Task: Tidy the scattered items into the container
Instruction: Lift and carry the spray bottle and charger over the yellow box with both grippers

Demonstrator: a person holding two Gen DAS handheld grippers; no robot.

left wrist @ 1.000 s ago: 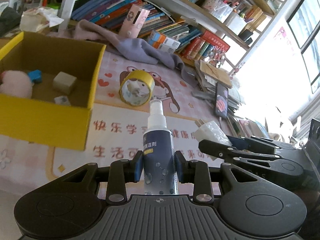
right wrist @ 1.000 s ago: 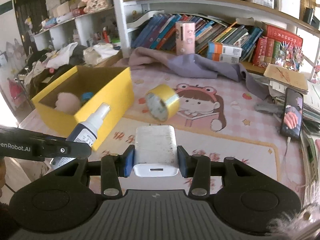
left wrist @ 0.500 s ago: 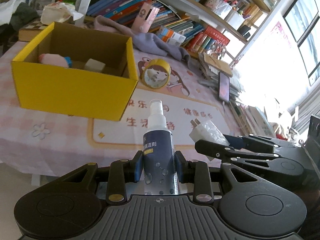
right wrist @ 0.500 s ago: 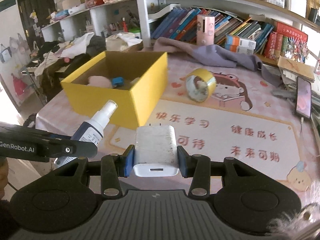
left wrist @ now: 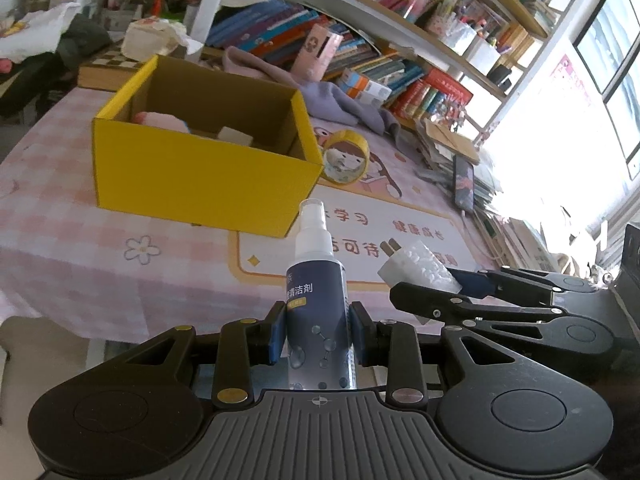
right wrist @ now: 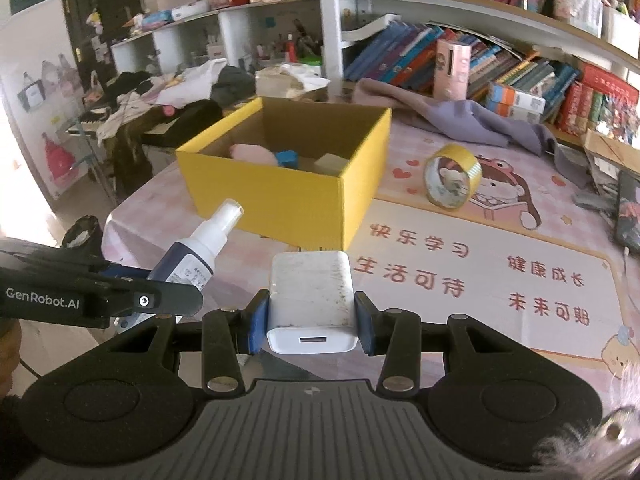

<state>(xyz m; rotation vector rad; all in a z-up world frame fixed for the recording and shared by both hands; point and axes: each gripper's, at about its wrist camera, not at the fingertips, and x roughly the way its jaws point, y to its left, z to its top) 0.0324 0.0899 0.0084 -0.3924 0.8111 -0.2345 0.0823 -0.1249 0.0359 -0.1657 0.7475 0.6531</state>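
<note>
My left gripper [left wrist: 318, 330] is shut on a dark blue spray bottle [left wrist: 316, 296] with a white nozzle; the bottle also shows in the right wrist view [right wrist: 196, 252]. My right gripper [right wrist: 311, 318] is shut on a white charger plug [right wrist: 311, 300], which also shows in the left wrist view [left wrist: 416, 266]. Both are held in the air near the table's front edge. The yellow cardboard box [right wrist: 288, 196] stands open ahead and holds a pink soft item [right wrist: 252, 153], a blue piece and a beige block. A yellow tape roll [right wrist: 452, 176] stands on the mat right of the box.
A pink cartoon mat [right wrist: 500, 256] covers the table. A purple cloth [right wrist: 460, 120] lies behind the box. A phone [right wrist: 628, 216] lies at the right edge. Shelves of books [right wrist: 520, 72] run along the back. Clothes pile on a rack [right wrist: 152, 96] at left.
Both grippers have drawn back from the table with their items still held. The box and tape roll look farther away and more of the table's front edge shows.
</note>
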